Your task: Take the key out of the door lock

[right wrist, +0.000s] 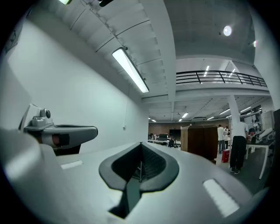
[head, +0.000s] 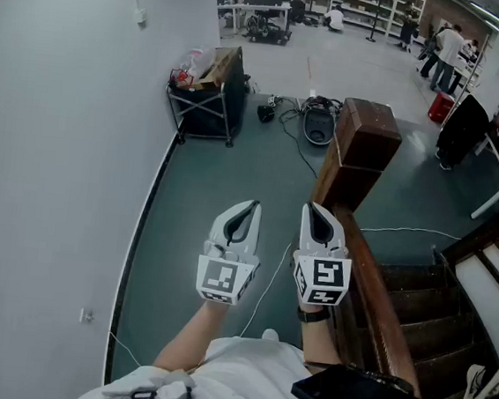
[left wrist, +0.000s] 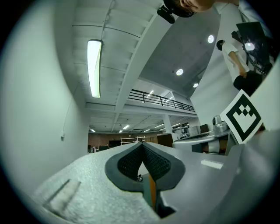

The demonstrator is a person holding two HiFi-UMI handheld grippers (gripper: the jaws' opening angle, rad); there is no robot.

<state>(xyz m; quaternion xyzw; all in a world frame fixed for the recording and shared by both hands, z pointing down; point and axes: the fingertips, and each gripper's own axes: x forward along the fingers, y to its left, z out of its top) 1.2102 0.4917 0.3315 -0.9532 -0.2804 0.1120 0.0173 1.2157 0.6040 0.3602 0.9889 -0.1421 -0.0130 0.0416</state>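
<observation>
**Both grippers shut and empty beside a staircase**

A pale grey wall (head: 53, 129) filled the head view from 7 to 11 o'clock, curving along a dark green floor (head: 207, 181). A wooden staircase (head: 435, 293) descended at 4 o'clock, and its handrail (head: 373, 287) ran up to a square newel post (head: 362, 144) at 1 o'clock from the frame's centre. A black cart (head: 208, 101) loaded with clutter stood against the wall at 11 o'clock. A few people (head: 446, 55) stood well apart from it at 1 o'clock, near a red bin (head: 440, 106).

The left gripper (head: 248, 210) and the right gripper (head: 314, 214) were held side by side just below centre, near each other but apart, both pointing toward 12 o'clock. The right one hung just beside the handrail.

In the left gripper view, the left gripper (left wrist: 142, 146) had its jaws closed together with nothing between them. The right gripper view showed the right gripper (right wrist: 141, 146) the same way, jaws together and empty.

A black device (head: 353, 395) lay at 5 o'clock against the person's chest.

No view showed where the key or the door lock was.
</observation>
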